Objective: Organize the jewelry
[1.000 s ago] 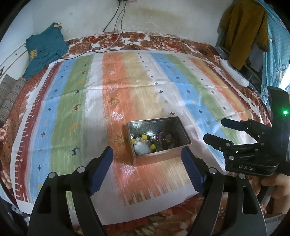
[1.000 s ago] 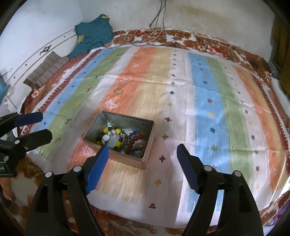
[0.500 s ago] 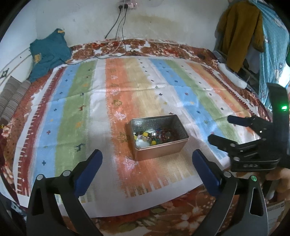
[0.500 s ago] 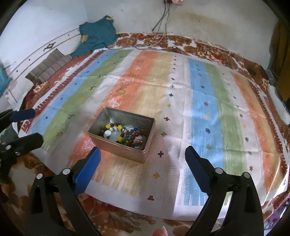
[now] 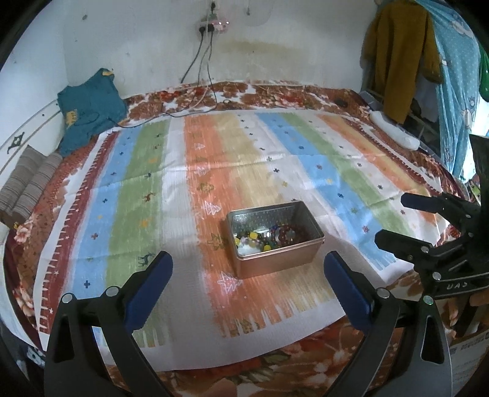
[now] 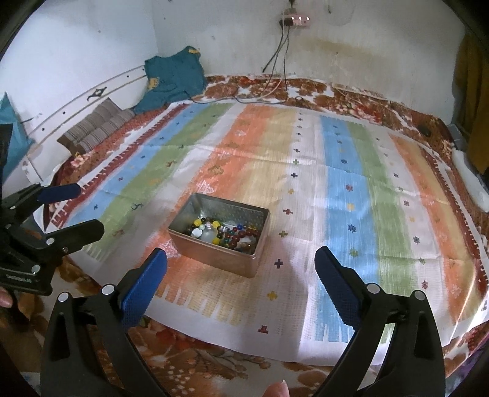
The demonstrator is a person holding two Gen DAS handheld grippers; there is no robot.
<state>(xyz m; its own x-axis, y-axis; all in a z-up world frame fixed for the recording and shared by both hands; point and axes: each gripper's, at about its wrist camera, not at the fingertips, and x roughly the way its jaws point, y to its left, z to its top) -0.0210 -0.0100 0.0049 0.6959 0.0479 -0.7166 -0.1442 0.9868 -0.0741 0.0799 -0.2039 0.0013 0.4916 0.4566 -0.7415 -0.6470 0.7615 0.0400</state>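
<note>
The left gripper [image 5: 247, 274] and right gripper [image 6: 241, 268] are being held spread wide, nothing being gripped. Just beyond them, a metal tin [image 6: 220, 250] of beaded jewelry [image 6: 227, 233] is being carried by the striped cloth [image 6: 345, 195]; farther back, a teal garment [image 5: 88, 110] is being propped against the wall

A home bedroom. A bed under a striped cloth [image 5: 244, 171] and floral blanket [image 5: 275, 91] stretches ahead of the claws, pillows [image 6: 94, 128] far left, clothes [image 5: 397, 58] hanging far right, chargers in a wall socket [image 6: 293, 20] straight ahead.
</note>
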